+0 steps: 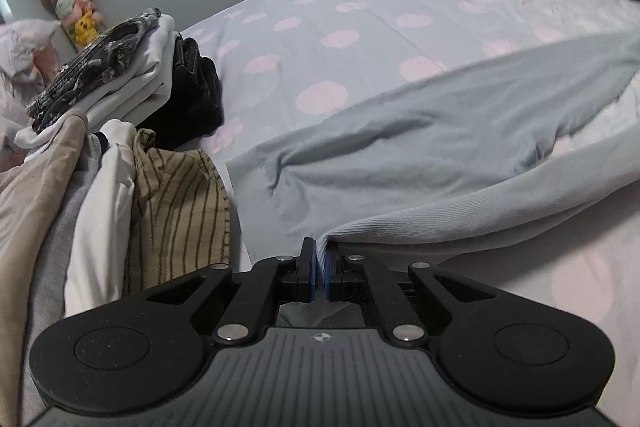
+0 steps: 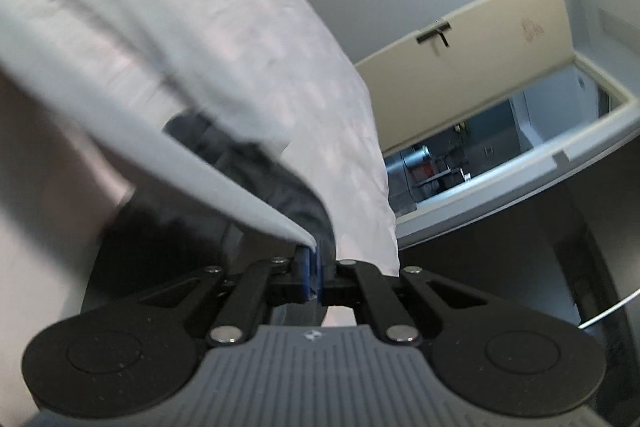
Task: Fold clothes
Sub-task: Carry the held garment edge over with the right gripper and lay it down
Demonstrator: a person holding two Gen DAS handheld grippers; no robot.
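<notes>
The left gripper [image 1: 321, 267] is clenched on the ribbed hem of a pale grey garment [image 1: 420, 131], which stretches from lower centre to the right edge across the spotted bed [image 1: 360, 27]. The right gripper [image 2: 316, 267] grasps another edge of it, cloth running to upper left

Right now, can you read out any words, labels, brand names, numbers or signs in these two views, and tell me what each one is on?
No readable words or numbers in either view.
Small white round emblem on the grey ribbed body of the left gripper: a symbol, no letters.
The same emblem on the right gripper: no letters.
Faint reddish mark on the beige cupboard door: too blurred to read.
The pale grey garment and the pink-dotted bedsheet carry no text.
</notes>
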